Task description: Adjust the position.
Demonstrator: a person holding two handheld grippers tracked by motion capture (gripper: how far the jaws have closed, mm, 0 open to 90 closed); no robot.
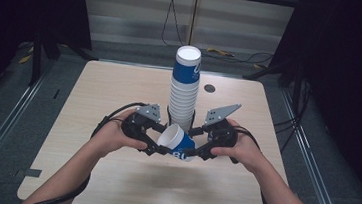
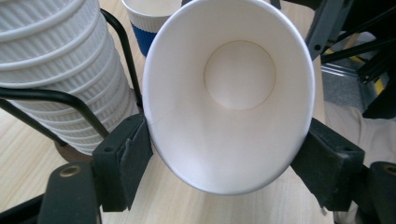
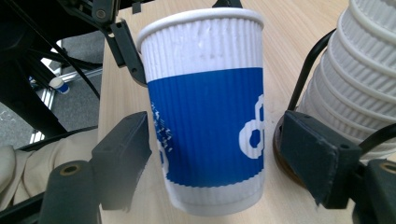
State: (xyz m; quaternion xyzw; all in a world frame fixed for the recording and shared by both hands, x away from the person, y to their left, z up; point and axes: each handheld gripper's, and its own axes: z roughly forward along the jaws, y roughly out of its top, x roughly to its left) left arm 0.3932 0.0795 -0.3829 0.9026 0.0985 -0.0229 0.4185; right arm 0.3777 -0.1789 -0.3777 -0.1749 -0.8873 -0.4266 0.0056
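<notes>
One blue-and-white ribbed paper cup [image 1: 179,142] is off the tall cup stack [image 1: 184,90] and hangs tilted above the bench [image 1: 95,88], just in front of the stack: the left tongs [image 1: 160,149] pinch its rim, squeezing the mouth to an oval, while the right tongs [image 1: 198,154] stand part open astride its lower body, so I judge it a hand-over or placing not yet finished. Whether the right pads touch the cup wall is hard to tell, and the stack's foot, ringed by a black wire holder [image 2: 70,100], is hidden behind the cup and tongs.
</notes>
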